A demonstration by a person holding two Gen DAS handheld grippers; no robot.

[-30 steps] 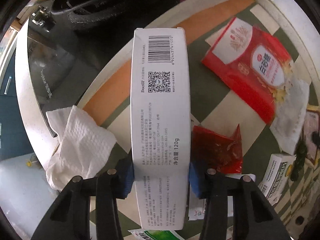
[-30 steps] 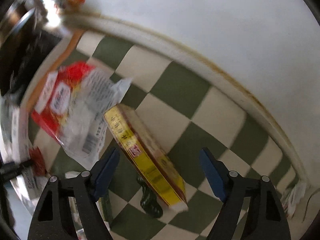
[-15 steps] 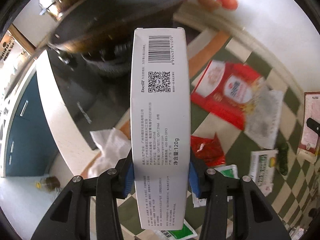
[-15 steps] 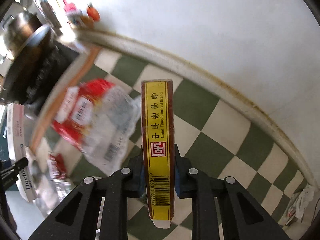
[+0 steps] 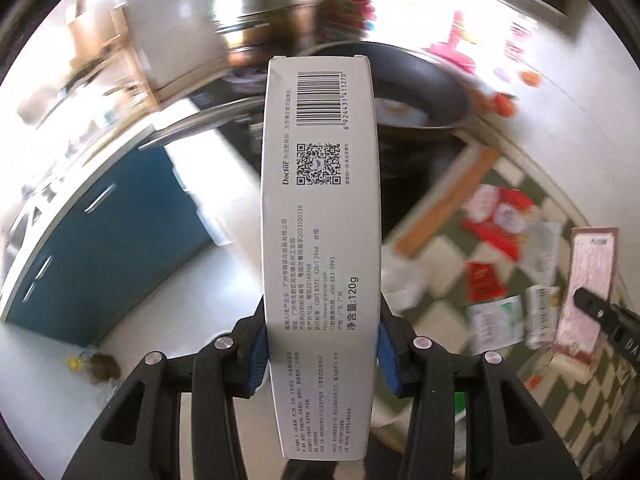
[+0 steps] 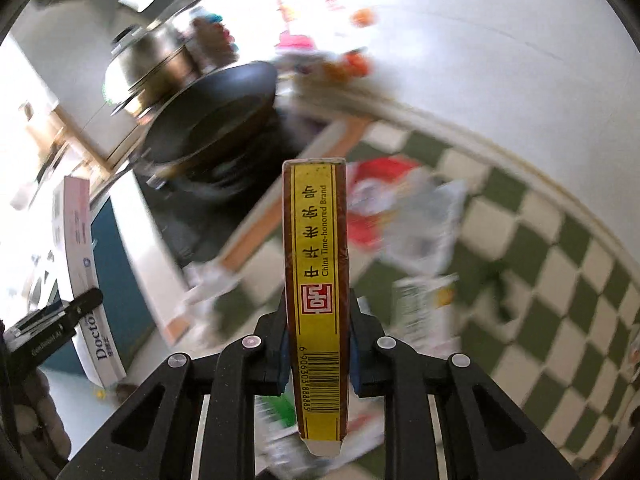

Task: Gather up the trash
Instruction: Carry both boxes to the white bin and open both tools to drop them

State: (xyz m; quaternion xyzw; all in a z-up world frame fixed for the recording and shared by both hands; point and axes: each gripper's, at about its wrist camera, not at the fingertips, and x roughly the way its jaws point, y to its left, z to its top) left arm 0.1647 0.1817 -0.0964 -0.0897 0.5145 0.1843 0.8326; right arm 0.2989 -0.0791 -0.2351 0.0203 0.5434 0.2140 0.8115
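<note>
My left gripper [image 5: 320, 356] is shut on a long white toothpaste box [image 5: 320, 216] with a barcode and QR code, held up above the counter. My right gripper [image 6: 316, 354] is shut on a flat yellow and brown box [image 6: 316, 280], held edge-on. The white box [image 6: 80, 248] with the left gripper also shows at the left of the right wrist view, and the other box [image 5: 588, 280] at the right of the left wrist view. On the green checked cloth [image 5: 440, 248] lie a red and white bag [image 5: 504, 216], a small red packet [image 5: 484, 284] and green and white wrappers [image 5: 496, 324].
A dark frying pan [image 5: 420, 96] and a steel pot [image 5: 264, 12] stand on the hob behind. A crumpled white tissue [image 5: 404, 280] lies by the cloth edge. Blue cabinet doors [image 5: 104, 248] and pale floor are below left. A white wall [image 6: 500, 60] borders the counter.
Both grippers have lifted up and back from the counter with their boxes. The right gripper closed on the yellow box a second ago. The scene is blurred by motion.
</note>
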